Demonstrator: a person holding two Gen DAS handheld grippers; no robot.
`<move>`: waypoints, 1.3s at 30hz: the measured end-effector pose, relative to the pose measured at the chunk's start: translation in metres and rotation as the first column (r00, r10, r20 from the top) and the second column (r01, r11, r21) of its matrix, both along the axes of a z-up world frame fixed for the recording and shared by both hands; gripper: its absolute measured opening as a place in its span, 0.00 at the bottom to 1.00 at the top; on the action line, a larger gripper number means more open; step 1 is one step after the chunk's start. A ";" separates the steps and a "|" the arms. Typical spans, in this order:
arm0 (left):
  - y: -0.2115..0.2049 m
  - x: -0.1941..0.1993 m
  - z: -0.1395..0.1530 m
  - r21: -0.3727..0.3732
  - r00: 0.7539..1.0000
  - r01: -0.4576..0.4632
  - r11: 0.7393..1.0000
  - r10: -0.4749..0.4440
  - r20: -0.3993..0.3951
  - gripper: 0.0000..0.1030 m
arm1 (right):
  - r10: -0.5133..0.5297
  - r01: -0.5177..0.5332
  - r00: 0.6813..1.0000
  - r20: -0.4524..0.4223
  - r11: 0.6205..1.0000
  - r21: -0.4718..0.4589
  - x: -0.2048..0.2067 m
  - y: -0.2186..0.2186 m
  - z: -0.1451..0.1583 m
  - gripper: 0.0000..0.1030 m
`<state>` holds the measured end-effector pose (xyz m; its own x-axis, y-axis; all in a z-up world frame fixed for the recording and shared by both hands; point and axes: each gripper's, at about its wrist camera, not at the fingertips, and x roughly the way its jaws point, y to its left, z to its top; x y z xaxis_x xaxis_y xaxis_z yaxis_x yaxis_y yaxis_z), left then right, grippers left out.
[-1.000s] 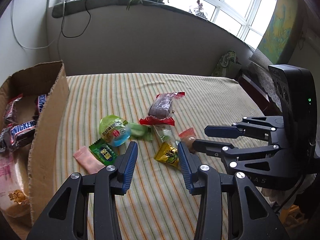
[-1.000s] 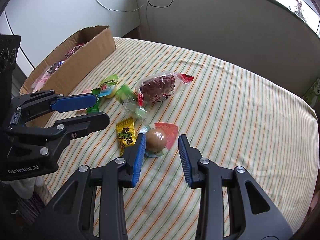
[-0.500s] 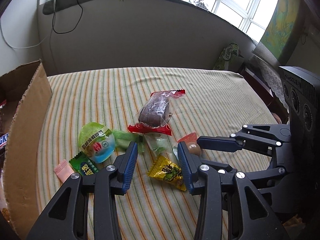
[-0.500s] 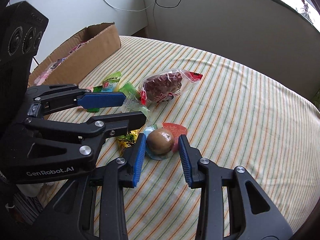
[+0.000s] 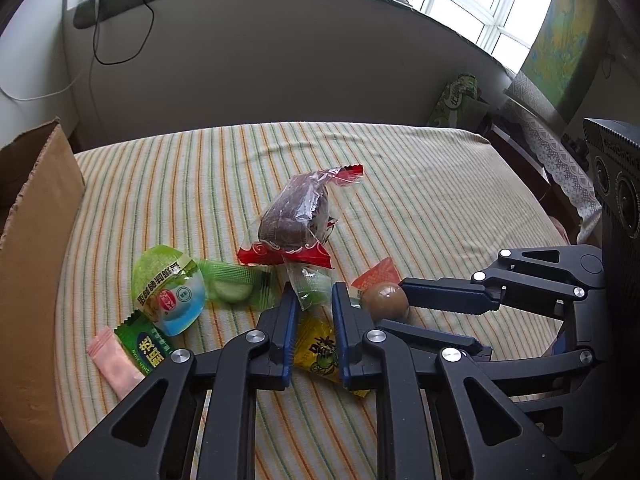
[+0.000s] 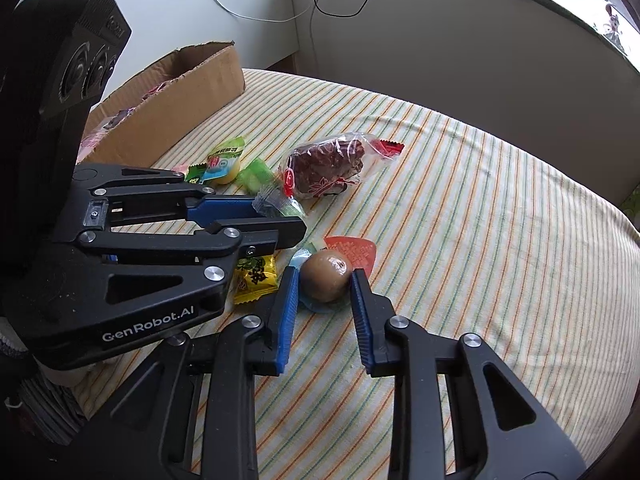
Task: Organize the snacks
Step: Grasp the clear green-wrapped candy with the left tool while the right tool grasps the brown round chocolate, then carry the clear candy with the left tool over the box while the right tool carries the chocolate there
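On the striped bed (image 5: 400,184), both jaws clamped: left gripper (image 5: 314,312) on a clear green-candy wrapper (image 5: 308,286), right gripper (image 6: 324,292) on the brown ball snack (image 6: 325,276); several snacks already boxed in the cardboard box (image 6: 176,108), seven-odd wrappers unsorted

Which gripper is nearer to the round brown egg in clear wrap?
Right. The right gripper has the egg between its fingers; the left gripper is beside it.

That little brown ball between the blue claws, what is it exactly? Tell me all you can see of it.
The brown ball is smooth, glossy and round, sealed in a clear wrapper with a red tip and a bluish edge. It lies on the striped cloth beside a yellow candy packet. The right gripper has its blue pads pressed on both its sides.
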<state>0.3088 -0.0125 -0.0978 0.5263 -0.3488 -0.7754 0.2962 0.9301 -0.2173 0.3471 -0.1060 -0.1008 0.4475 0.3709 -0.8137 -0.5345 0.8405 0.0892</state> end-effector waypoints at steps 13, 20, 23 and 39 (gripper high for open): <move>0.005 -0.020 0.019 -0.009 0.997 0.023 1.000 -0.022 0.073 0.15 | -0.056 0.056 0.998 0.015 0.998 0.025 -0.006 -0.021 0.016 0.26; 0.021 -0.029 0.041 -0.023 0.991 -0.006 1.000 0.009 0.130 0.15 | -0.045 0.042 0.998 0.051 0.998 0.050 -0.013 -0.013 0.040 0.26; 0.031 -0.031 0.049 -0.033 0.987 -0.035 0.999 0.040 0.153 0.15 | -0.038 0.034 0.997 0.063 0.997 0.063 -0.014 -0.006 0.049 0.26; 0.115 -0.058 0.082 -0.103 0.938 -0.210 0.972 0.230 0.260 0.15 | 0.075 -0.086 0.990 0.122 0.992 0.089 -0.012 0.083 0.082 0.26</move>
<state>0.2504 0.1024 -0.0156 0.7814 -0.2507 -0.5715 0.1429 0.9633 -0.2272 0.3346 -0.0229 -0.0188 0.5038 0.4820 -0.7168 -0.6116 0.7851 0.0981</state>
